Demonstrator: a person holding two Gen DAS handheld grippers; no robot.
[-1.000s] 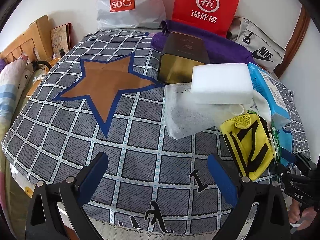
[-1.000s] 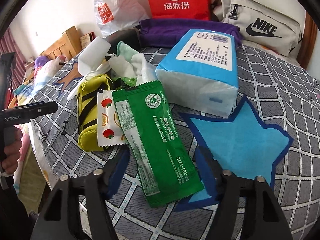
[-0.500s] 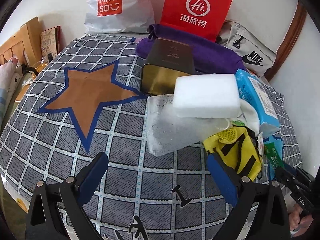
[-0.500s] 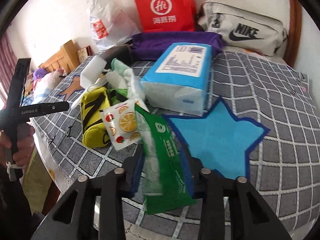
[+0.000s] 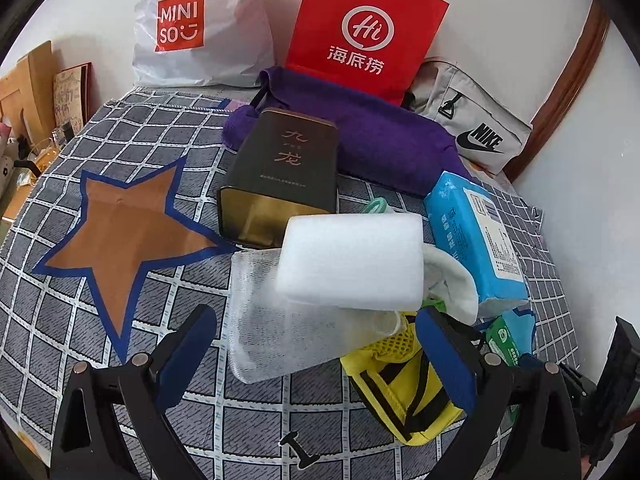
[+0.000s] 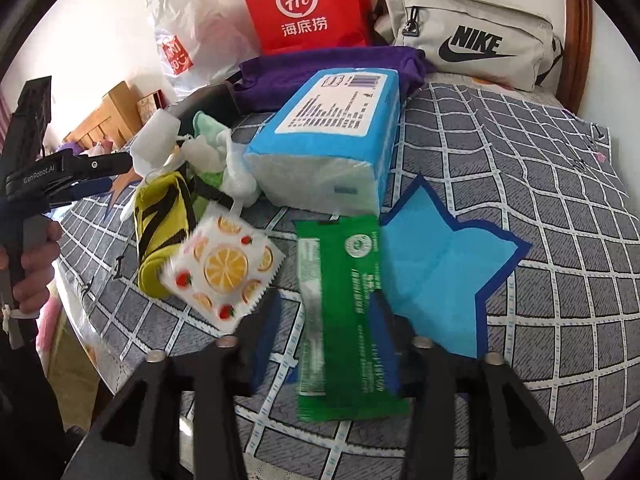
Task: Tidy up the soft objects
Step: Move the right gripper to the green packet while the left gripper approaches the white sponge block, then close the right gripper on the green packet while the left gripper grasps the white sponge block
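My right gripper (image 6: pixel 326 324) is shut on a green wipes packet (image 6: pixel 346 308) and holds it above the bed. A white sachet with orange slices (image 6: pixel 224 268) lies beside it against a yellow-and-black pouch (image 6: pixel 160 216). A blue tissue pack (image 6: pixel 332 152) lies behind. My left gripper (image 5: pixel 316 344) is open and empty, its jaws either side of a white mesh bag (image 5: pixel 280 320). A white foam block (image 5: pixel 352 260) rests on that bag. The yellow pouch (image 5: pixel 400 392) sits under the right finger (image 5: pixel 444 356).
A dark tin box (image 5: pixel 280 176) lies on its side behind the foam. A purple towel (image 5: pixel 380 136), a red paper bag (image 5: pixel 364 28), a white MINISO bag (image 5: pixel 192 28) and a grey Nike bag (image 5: pixel 472 128) line the wall. The checked bedcover (image 5: pixel 72 308) has star patches.
My right gripper closed on the green packet and lifted it; the orange sachet slid off to the left. My left gripper moved forward toward the mesh bag and foam block.
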